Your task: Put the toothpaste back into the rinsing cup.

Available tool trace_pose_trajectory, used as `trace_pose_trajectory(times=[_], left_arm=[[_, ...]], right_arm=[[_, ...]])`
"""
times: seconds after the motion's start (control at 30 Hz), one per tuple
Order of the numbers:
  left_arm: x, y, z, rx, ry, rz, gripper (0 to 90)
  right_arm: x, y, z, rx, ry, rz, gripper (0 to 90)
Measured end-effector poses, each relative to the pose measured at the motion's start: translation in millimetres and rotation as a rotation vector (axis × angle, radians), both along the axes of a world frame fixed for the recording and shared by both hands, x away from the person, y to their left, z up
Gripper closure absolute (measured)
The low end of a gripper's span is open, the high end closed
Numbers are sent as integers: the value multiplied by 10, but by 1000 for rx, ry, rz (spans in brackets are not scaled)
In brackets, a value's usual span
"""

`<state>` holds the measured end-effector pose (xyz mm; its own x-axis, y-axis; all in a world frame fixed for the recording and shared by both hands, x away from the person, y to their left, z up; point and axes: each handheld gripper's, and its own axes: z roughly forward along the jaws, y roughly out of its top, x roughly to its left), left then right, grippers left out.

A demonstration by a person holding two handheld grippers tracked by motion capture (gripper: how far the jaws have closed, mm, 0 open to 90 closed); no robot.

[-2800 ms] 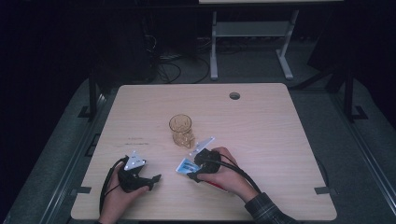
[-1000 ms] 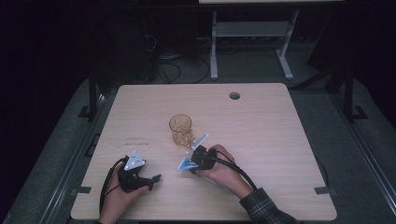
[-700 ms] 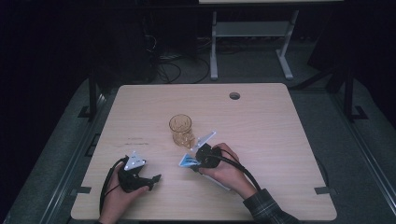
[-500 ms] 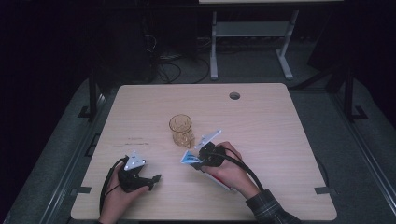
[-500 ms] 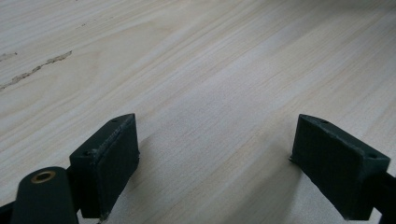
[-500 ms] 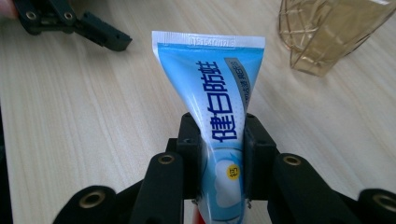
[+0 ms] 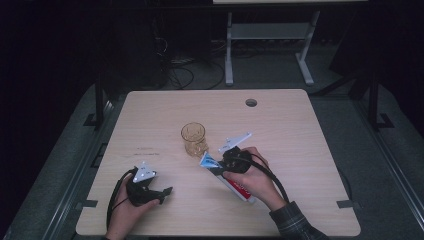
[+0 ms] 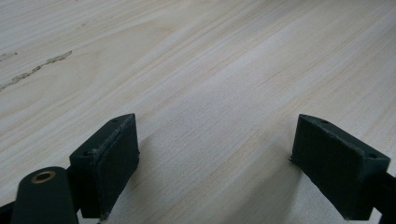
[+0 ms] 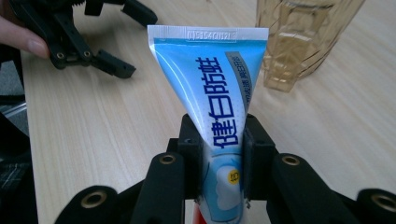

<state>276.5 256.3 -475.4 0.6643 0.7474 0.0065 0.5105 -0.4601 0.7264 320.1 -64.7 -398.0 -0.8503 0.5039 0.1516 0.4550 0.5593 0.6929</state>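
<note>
Dark room, grey floor, white stand

The pale wooden tabletop is evenly lit from above while the room around it lies nearly black. Soft shadows fall beneath the black claw pads. The close views are sharp nearby and slightly soft farther off.

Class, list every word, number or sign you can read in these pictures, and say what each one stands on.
"健白防蛀": large dark-blue characters down the toothpaste tube held in the right hand-held gripper.
Embossed code on the tube's crimped end: too faint to read.
Small grey strip of print beside the characters: too small.
Yellow badge lower on the tube: unreadable.
</note>
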Motion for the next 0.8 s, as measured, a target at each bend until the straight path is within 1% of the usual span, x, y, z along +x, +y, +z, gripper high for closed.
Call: trace_pose_trajectory(times=[0.03,0.07,0.2,0.23,0.27,0.37,0.53,0.63,0.7,0.73,0.77,0.8], left_arm=[[0,0,0,0,0,0,136],[0,0,1,0,1,0,136],[0,0,0,0,0,0,136],[0,0,0,0,0,0,136],[0,0,0,0,0,0,136],[0,0,0,0,0,0,136],[0,0,0,0,0,0,136],[0,0,0,0,0,0,136],[0,-1,0,0,0,0,136],[0,0,0,0,-1,0,136],[0,0,0,0,-1,0,136],[0,0,0,0,-1,0,136]], right_arm=[[0,0,0,0,0,0,731],[0,-38,48,16,-7,-8,731],[7,-125,134,48,-20,-27,731],[7,-125,134,48,-20,-27,731],[14,-176,173,71,-30,-38,730],[22,-231,212,93,-36,-50,730],[44,-310,255,132,-45,-69,729],[50,-340,269,157,-59,-75,729],[50,-347,273,164,-66,-76,729],[50,-362,280,184,-75,-80,729],[50,-362,280,184,-75,-80,729],[51,-380,290,207,-87,-82,729]])
